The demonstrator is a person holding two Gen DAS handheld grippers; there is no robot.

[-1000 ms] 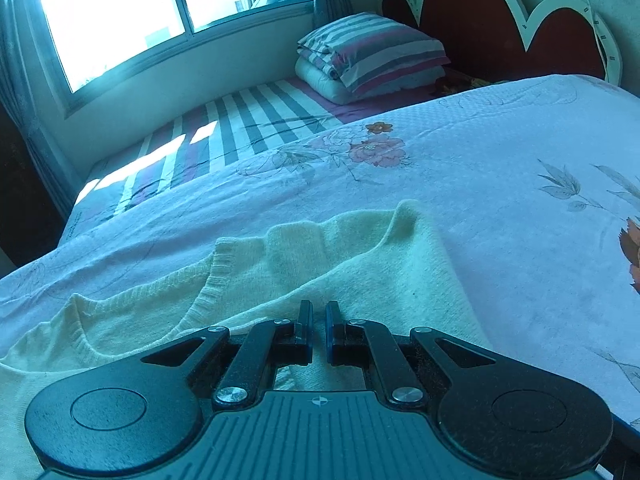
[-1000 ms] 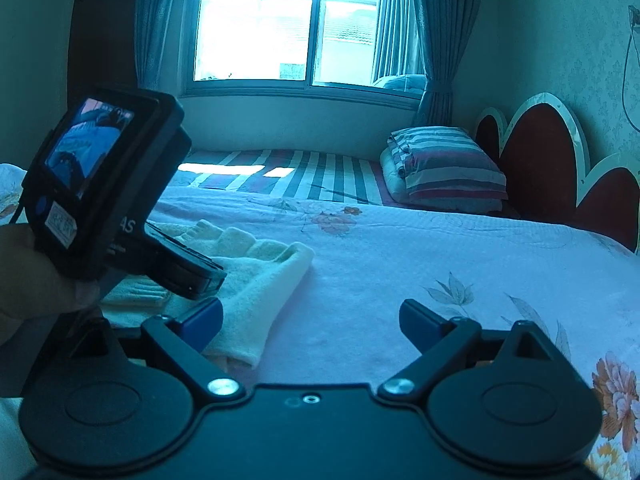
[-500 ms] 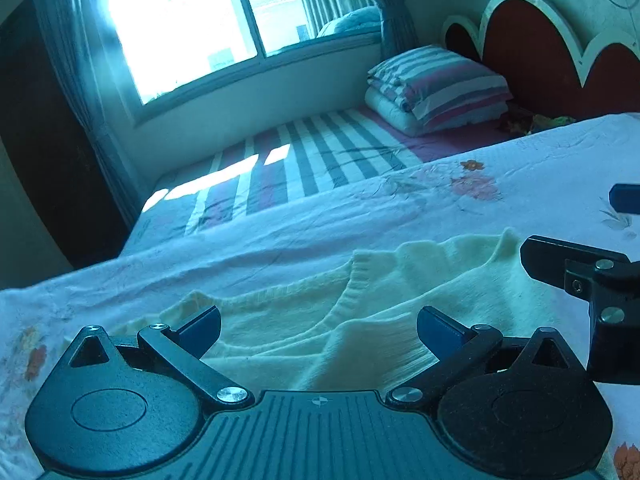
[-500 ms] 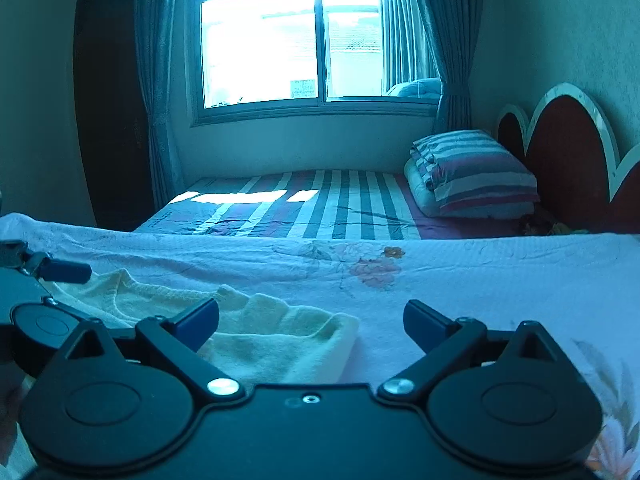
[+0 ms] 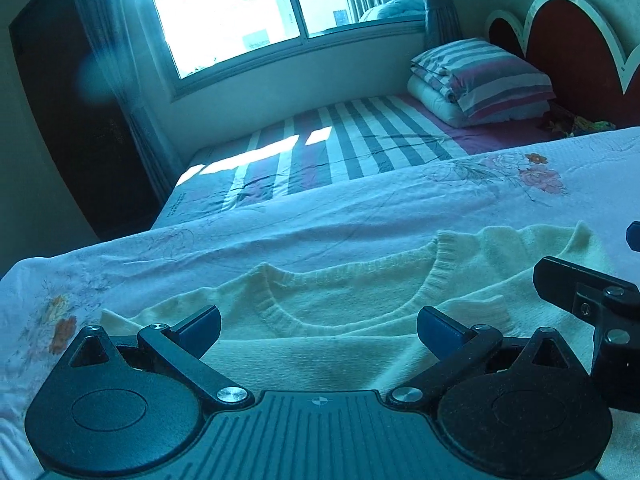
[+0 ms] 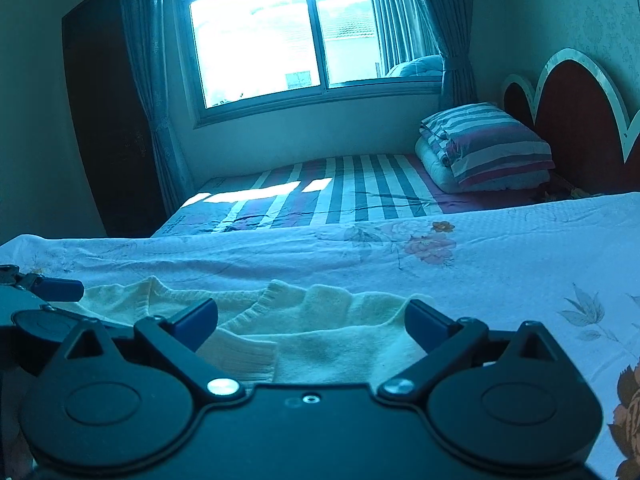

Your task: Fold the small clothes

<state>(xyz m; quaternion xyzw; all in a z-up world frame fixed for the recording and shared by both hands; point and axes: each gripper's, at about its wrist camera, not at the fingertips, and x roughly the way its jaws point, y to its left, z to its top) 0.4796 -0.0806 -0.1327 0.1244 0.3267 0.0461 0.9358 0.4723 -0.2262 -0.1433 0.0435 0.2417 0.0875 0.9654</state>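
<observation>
We are holding the left tongs [image 5: 318, 326] spread wide with nothing between the pads, and the right tongs [image 6: 312, 322] are gaping empty too. Both are hovering over the cream knitted sweater [image 5: 352, 304], which is lying partly folded, ribbed round neckline showing, on the floral bed sheet [image 5: 360, 208].

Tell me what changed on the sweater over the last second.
The left gripper, shut on a fold of the sweater a second ago, let go and now stands open above it. The right gripper swung over the sweater's folded edge, open throughout. The sweater stayed partly folded on the bed.
</observation>
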